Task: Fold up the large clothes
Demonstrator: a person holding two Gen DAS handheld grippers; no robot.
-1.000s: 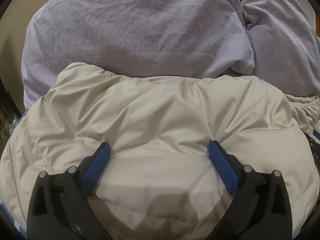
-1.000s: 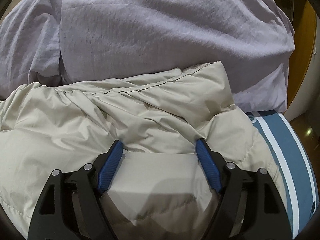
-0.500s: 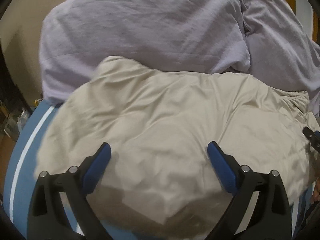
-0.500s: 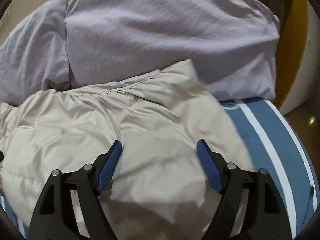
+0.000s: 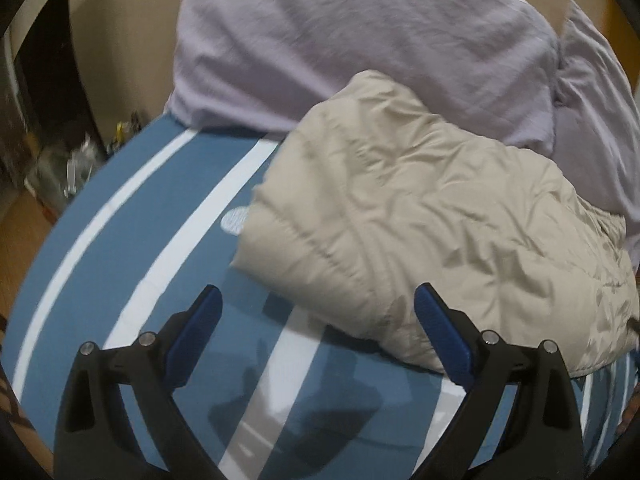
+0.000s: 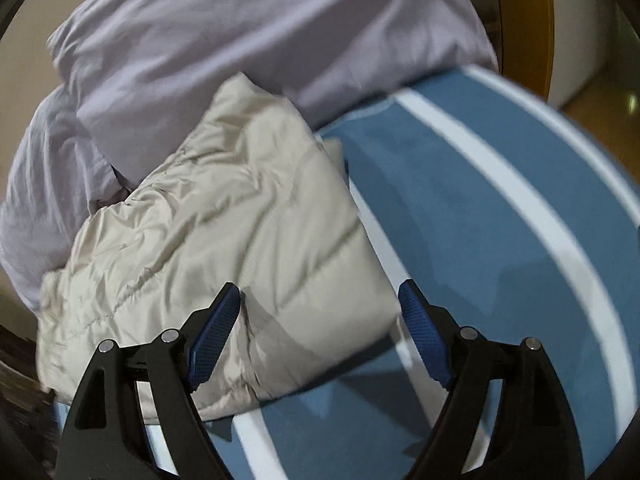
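Note:
A beige puffer jacket [image 5: 436, 216] lies folded into a compact bundle on the blue bed cover with white stripes [image 5: 152, 208]. In the left wrist view my left gripper [image 5: 318, 300] hangs open above the cover at the bundle's near left corner, nothing between its blue pads. In the right wrist view the same jacket [image 6: 224, 232] lies left of centre. My right gripper [image 6: 320, 300] hovers over its near right corner with jaws still opening; the pads do not press the fabric.
Lilac pillows and bedding [image 5: 360, 40] are piled behind the jacket, also seen as lilac bedding [image 6: 240, 32] in the right wrist view. Striped cover [image 6: 500, 200] stretches right to the bed's edge, with wooden floor and an orange-framed fitting [image 6: 528, 20] beyond. Clutter [image 5: 68, 168] sits on the floor at left.
Both grippers have pulled back off the jacket, the left one sliding outward to the left and the right one to the right. The jacket now lies as a smaller bundle with striped cover showing beside it.

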